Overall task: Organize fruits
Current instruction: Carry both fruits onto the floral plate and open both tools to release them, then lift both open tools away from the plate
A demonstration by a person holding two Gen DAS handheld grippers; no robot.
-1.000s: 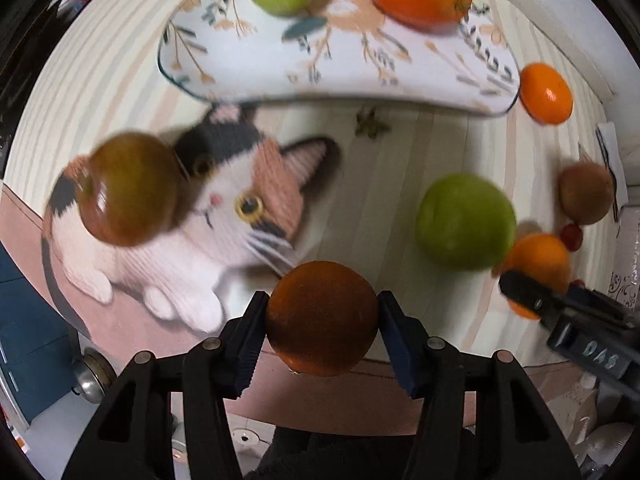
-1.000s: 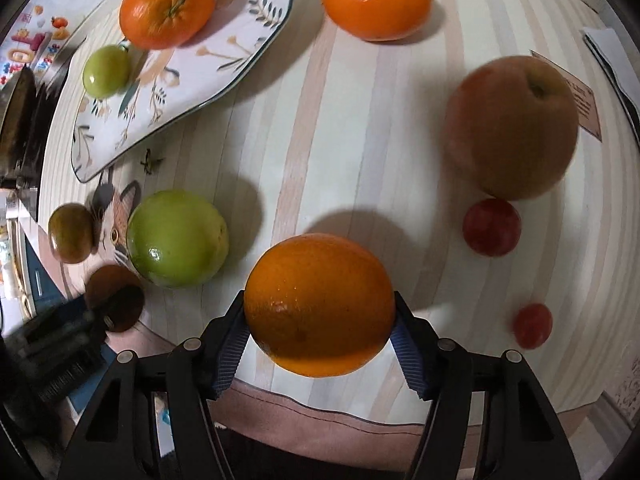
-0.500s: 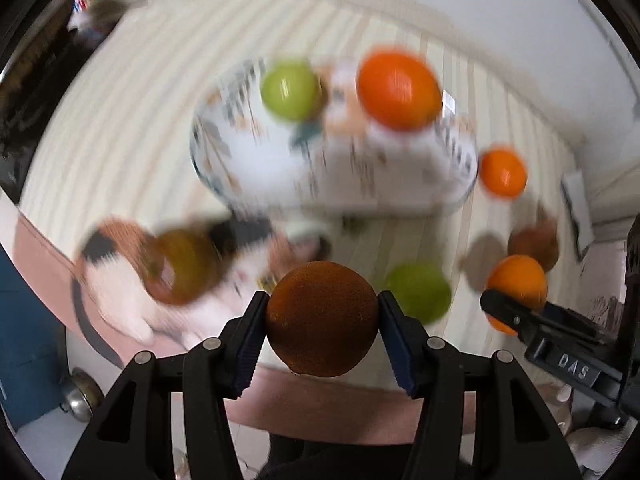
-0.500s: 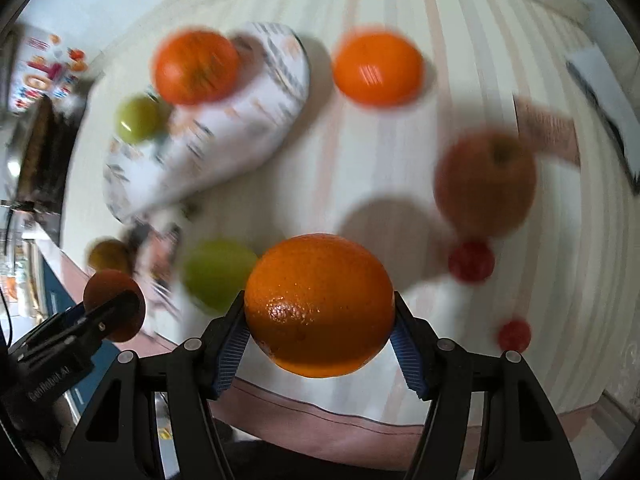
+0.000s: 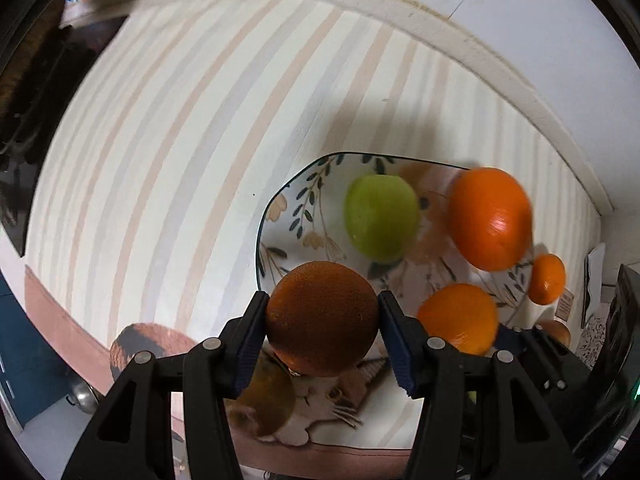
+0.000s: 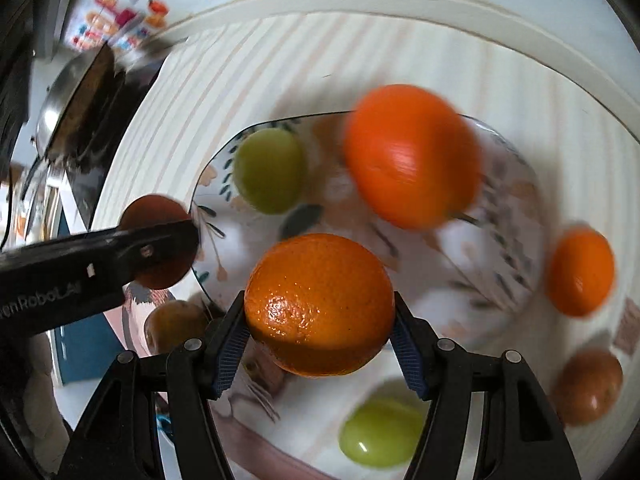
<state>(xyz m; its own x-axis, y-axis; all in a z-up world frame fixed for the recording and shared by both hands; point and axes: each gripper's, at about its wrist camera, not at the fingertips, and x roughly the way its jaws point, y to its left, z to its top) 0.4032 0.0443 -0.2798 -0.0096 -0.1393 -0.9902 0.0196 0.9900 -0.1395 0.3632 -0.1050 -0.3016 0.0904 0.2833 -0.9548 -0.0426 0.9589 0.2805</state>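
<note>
Now, seen from two cameras, each riding on a hand-held gripper and looking down at a striped counter (image 5: pixel 192 128):

Left gripper (image 5: pixel 322 334): holds a dark orange-brown fruit (image 5: pixel 322 318), round and dimpled, pinched between both blue pads at its widest part so that it cannot roll out. It hangs above the near left edge of the plate.

Right gripper (image 6: pixel 320 334): holds a bright orange (image 6: pixel 319 304), clamped the same way, side to side. It hangs over the near rim of the plate.

Why held this way: judging by the task, both fruits are being carried to the plate together, one in each gripper, to be set down among the fruit already there.

Plate (image 5: pixel 276 232): white, with a painted leaf and flower pattern and a dark rim, lying flat on the counter.

In the plate: a small green fruit (image 5: pixel 382 218) toward the left and a large orange (image 5: pixel 490 218) to its right. The large one is blurred in both views.

Outside the plate: a small orange (image 6: pixel 580 272) on the counter just off the right rim; a brownish fruit (image 6: pixel 586 386) nearer on the right; a green fruit (image 6: pixel 378 432) near the bottom edge; an olive-brown fruit (image 6: pixel 176 326) on the left, resting on a cat picture (image 5: pixel 320 404) printed on the cloth.

Room left: the near half of the plate looks bare enough for both carried fruits.
</note>
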